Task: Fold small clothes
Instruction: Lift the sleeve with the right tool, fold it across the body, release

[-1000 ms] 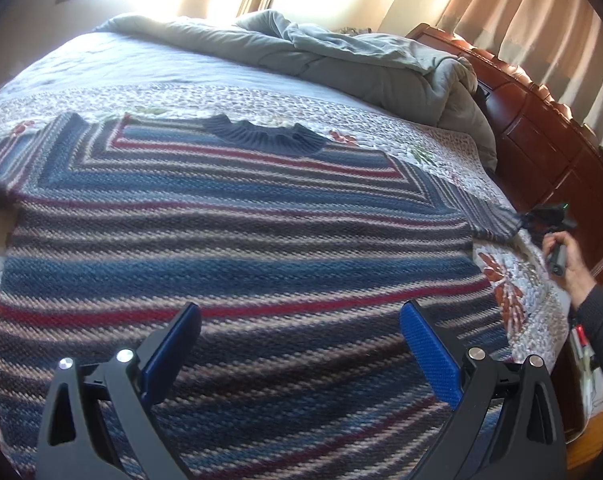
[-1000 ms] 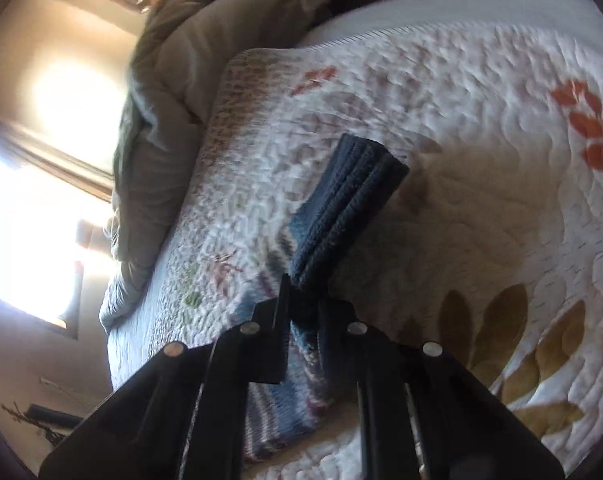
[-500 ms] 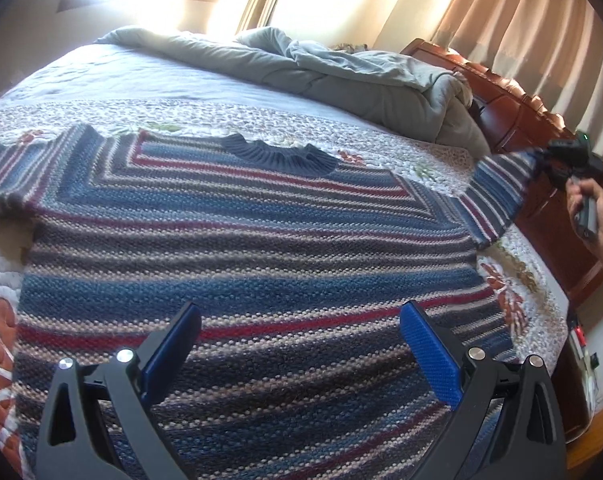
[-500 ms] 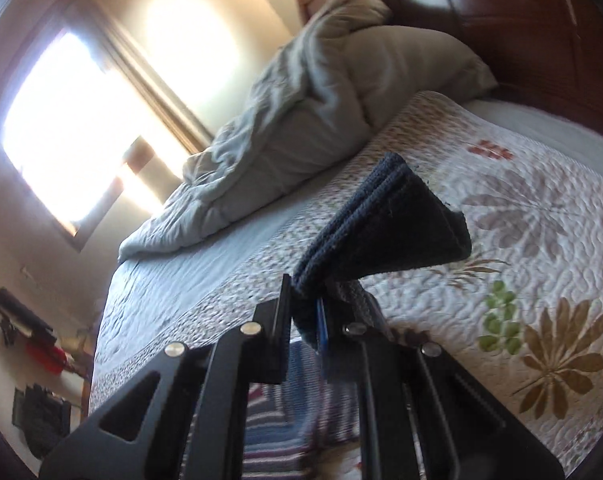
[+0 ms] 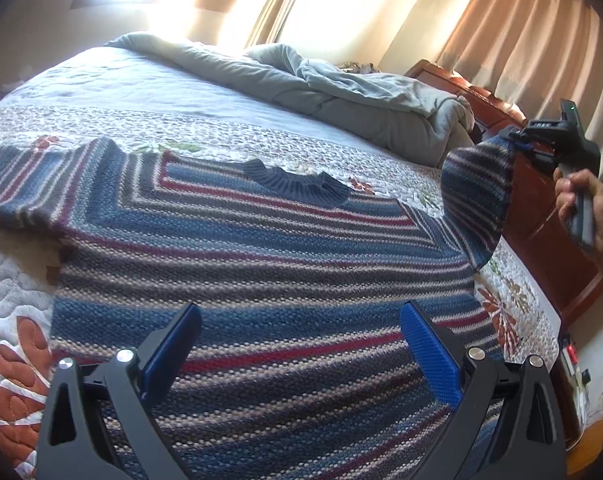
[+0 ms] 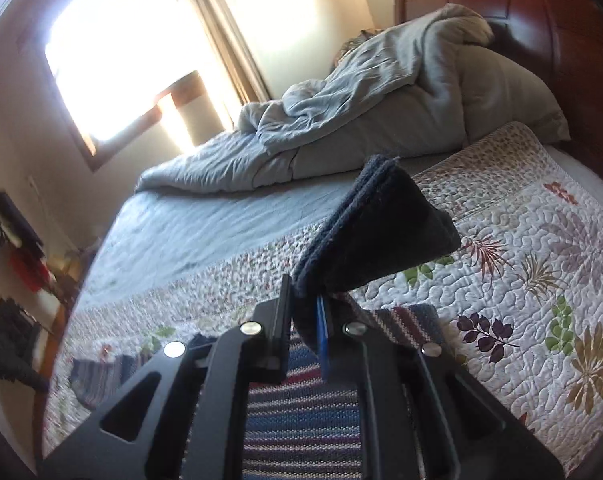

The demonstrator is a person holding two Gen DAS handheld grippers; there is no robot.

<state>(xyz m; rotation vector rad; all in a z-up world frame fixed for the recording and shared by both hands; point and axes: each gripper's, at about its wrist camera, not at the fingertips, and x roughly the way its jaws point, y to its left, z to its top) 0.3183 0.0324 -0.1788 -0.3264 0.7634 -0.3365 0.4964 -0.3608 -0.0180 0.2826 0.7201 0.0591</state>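
Observation:
A striped knit sweater (image 5: 261, 264) in blue, red and grey lies flat on the bed, its dark collar (image 5: 297, 184) toward the far side. My left gripper (image 5: 301, 344) hovers open over the sweater's lower body, nothing between its blue pads. At the right, my right gripper (image 5: 519, 142) is shut on the cuff of the sweater's right sleeve (image 5: 477, 192), lifted clear of the bed and arching over. In the right wrist view the dark cuff (image 6: 365, 236) sticks out from between the shut fingers of the right gripper (image 6: 305, 320), above the sweater's stripes (image 6: 301, 420).
A floral quilt (image 5: 13, 320) covers the bed. A rumpled grey duvet (image 5: 341, 96) is heaped at the far side by the wooden headboard (image 5: 541, 216). Curtains (image 5: 541, 32) hang at the right, and a bright window (image 6: 121, 52) shows behind. A person's hand (image 5: 589, 208) holds the right gripper.
The right gripper has lifted the sleeve cuff off the bed and carried it up and inward, rolling as it went. The left gripper drifted slightly and stayed open.

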